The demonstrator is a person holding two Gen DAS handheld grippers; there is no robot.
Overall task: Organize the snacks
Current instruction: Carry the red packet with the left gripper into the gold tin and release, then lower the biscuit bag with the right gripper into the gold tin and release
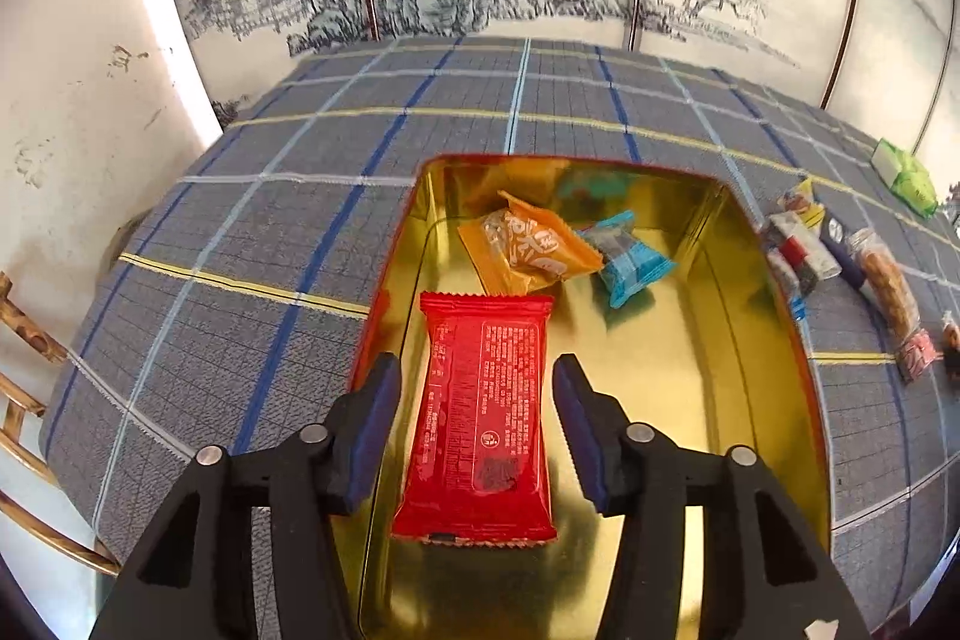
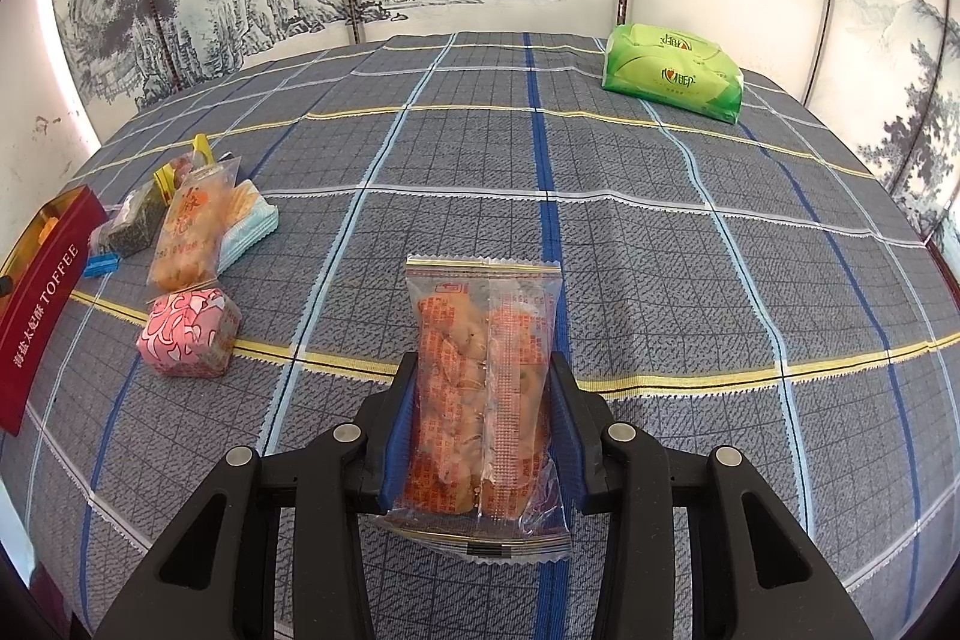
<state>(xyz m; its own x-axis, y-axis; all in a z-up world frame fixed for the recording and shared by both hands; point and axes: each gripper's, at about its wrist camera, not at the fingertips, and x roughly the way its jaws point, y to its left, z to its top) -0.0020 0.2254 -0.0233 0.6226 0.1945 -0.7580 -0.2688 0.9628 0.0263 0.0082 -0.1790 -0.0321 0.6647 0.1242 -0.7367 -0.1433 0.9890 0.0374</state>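
In the left wrist view my left gripper [image 1: 477, 388] is open above a gold-lined red tin [image 1: 690, 400]. A red snack packet [image 1: 480, 418] lies in the tin between the fingers, apart from both pads. An orange packet [image 1: 528, 250] and a blue packet [image 1: 630, 262] lie at the tin's far end. In the right wrist view my right gripper [image 2: 483, 388] is shut on a clear packet of orange-brown snacks [image 2: 483, 388], held above the checked tablecloth [image 2: 660, 250]. The tin's red side marked TOFFEE [image 2: 42, 298] shows at the far left.
Loose snacks lie beside the tin: a pink wrapped block [image 2: 189, 334], a clear orange packet [image 2: 189, 226], a dark packet [image 2: 135, 220] and a yellow one [image 2: 201, 154]. A green tissue pack [image 2: 675, 73] sits at the table's far edge. A bamboo chair [image 1: 24, 400] stands left.
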